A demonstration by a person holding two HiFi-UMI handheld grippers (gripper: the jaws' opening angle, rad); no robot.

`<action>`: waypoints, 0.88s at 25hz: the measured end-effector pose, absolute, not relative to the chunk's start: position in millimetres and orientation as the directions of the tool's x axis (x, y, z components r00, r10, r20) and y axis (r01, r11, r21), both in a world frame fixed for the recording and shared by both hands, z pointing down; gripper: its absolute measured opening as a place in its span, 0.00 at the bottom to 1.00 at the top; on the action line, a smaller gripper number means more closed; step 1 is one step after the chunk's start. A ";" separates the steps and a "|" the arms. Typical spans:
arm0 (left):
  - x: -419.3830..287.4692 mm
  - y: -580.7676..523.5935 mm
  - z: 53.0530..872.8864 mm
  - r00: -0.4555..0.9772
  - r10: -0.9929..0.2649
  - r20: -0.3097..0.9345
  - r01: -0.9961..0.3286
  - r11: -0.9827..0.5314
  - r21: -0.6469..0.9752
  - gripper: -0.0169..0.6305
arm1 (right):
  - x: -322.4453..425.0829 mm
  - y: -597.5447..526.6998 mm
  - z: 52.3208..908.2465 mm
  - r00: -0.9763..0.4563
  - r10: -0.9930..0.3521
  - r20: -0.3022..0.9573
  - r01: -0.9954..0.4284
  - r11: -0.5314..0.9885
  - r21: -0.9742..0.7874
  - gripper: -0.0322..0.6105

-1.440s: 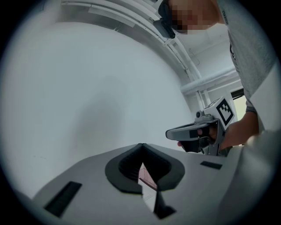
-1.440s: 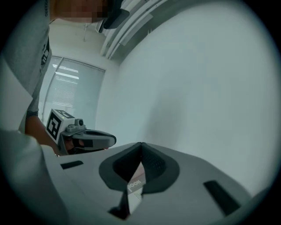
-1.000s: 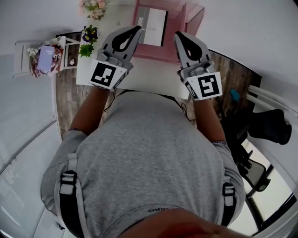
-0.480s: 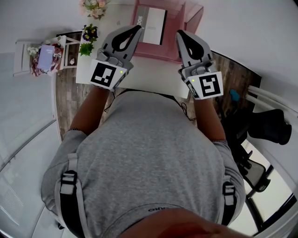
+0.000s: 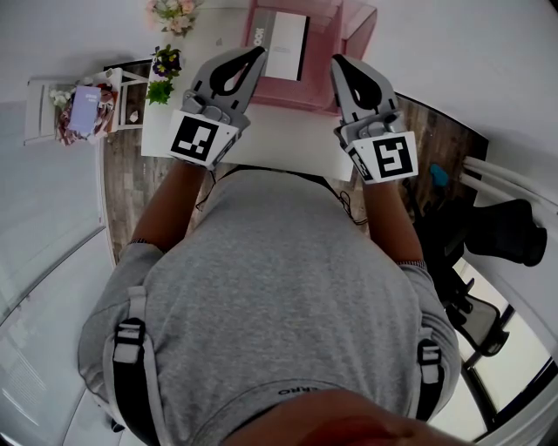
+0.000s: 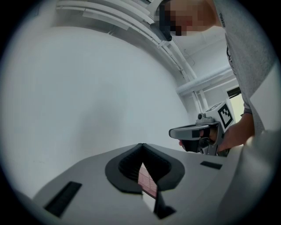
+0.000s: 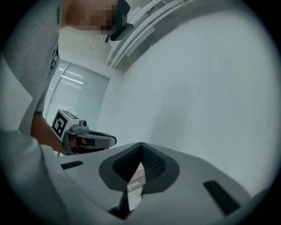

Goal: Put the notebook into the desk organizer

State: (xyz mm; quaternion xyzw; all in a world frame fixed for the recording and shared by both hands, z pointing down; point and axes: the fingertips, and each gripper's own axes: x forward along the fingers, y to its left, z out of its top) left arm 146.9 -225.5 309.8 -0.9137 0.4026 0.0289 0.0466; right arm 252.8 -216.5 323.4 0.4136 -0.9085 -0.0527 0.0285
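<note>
Pink desk organizer (image 5: 359, 24), grey-and-white notebook (image 5: 286, 43)

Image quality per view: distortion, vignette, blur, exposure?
Head view: heavy fisheye bending, even light, notebook fairly sharp. Left gripper view: black round vignette, left gripper close to the lens and soft. Right gripper view: same vignette, right gripper soft, window bright at the left.

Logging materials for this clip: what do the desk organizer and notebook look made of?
Desk organizer: likely pink plastic or acrylic, since its walls look smooth and translucent. Notebook: probably paper with a matte grey-and-white card cover; no glare shows.
</note>
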 end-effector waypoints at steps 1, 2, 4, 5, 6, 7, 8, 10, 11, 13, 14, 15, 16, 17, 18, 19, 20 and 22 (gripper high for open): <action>146.3 -225.3 309.4 0.673 -0.734 -0.090 -0.739 -0.670 -0.065 0.05 | 252.1 -215.7 322.9 -0.657 -0.754 0.009 -0.747 0.653 0.123 0.06; 145.6 -225.1 309.5 0.673 -0.734 -0.090 -0.740 -0.670 -0.067 0.05 | 251.3 -214.9 322.4 -0.658 -0.753 0.009 -0.746 0.654 0.125 0.06; 144.1 -224.8 310.4 0.670 -0.738 -0.085 -0.743 -0.666 -0.066 0.05 | 250.3 -213.8 321.6 -0.659 -0.752 0.006 -0.745 0.655 0.127 0.06; 143.6 -224.9 310.9 0.668 -0.740 -0.083 -0.744 -0.665 -0.064 0.05 | 250.0 -213.6 321.4 -0.660 -0.752 0.005 -0.745 0.655 0.127 0.06; 143.3 -224.9 311.4 0.666 -0.741 -0.082 -0.746 -0.664 -0.061 0.05 | 249.8 -213.5 321.3 -0.660 -0.751 0.005 -0.745 0.655 0.129 0.06; 143.0 -224.9 311.9 0.665 -0.743 -0.080 -0.747 -0.662 -0.059 0.05 | 249.4 -213.2 321.3 -0.660 -0.751 0.005 -0.744 0.655 0.131 0.06; 142.7 -224.6 312.1 0.664 -0.744 -0.079 -0.748 -0.661 -0.058 0.05 | 248.9 -212.6 321.4 -0.661 -0.750 0.006 -0.743 0.656 0.132 0.06; 142.0 -223.5 311.8 0.662 -0.745 -0.080 -0.749 -0.660 -0.057 0.05 | 247.5 -211.2 321.3 -0.662 -0.749 0.007 -0.742 0.657 0.134 0.06; 141.8 -223.1 311.5 0.661 -0.746 -0.080 -0.750 -0.659 -0.057 0.05 | 246.9 -210.8 321.0 -0.663 -0.749 0.008 -0.741 0.657 0.136 0.06; 141.5 -223.1 311.5 0.660 -0.747 -0.078 -0.751 -0.658 -0.057 0.05 | 245.7 -210.8 320.4 -0.664 -0.748 0.008 -0.740 0.658 0.139 0.06; 141.3 -223.4 311.7 0.659 -0.748 -0.077 -0.752 -0.657 -0.058 0.05 | 245.1 -211.0 320.4 -0.665 -0.747 0.008 -0.739 0.659 0.140 0.06; 141.2 -223.5 311.8 0.659 -0.748 -0.076 -0.752 -0.657 -0.059 0.05 | 244.5 -211.0 320.5 -0.666 -0.746 0.009 -0.738 0.660 0.141 0.06; 141.3 -223.7 311.5 0.660 -0.748 -0.078 -0.752 -0.657 -0.059 0.05 | 244.0 -211.1 320.6 -0.666 -0.746 0.009 -0.737 0.661 0.141 0.06; 141.5 -223.8 311.3 0.660 -0.746 -0.081 -0.751 -0.658 -0.059 0.05 | 243.6 -211.2 320.6 -0.666 -0.746 0.009 -0.737 0.661 0.141 0.06; 141.5 -223.9 311.4 0.661 -0.746 -0.082 -0.750 -0.659 -0.059 0.05 | 243.3 -211.5 320.6 -0.666 -0.746 0.008 -0.738 0.660 0.142 0.06; 141.1 -224.3 311.9 0.661 -0.746 -0.082 -0.750 -0.658 -0.058 0.05 | 243.2 -211.9 320.7 -0.665 -0.747 0.008 -0.739 0.659 0.142 0.06; 140.3 -224.7 312.5 0.660 -0.747 -0.081 -0.751 -0.657 -0.057 0.06 | 243.0 -212.5 320.8 -0.664 -0.748 0.007 -0.739 0.658 0.143 0.06; 138.9 -225.2 313.4 0.658 -0.748 -0.081 -0.752 -0.656 -0.056 0.05 | 242.4 -213.3 321.2 -0.663 -0.749 0.007 -0.740 0.657 0.144 0.06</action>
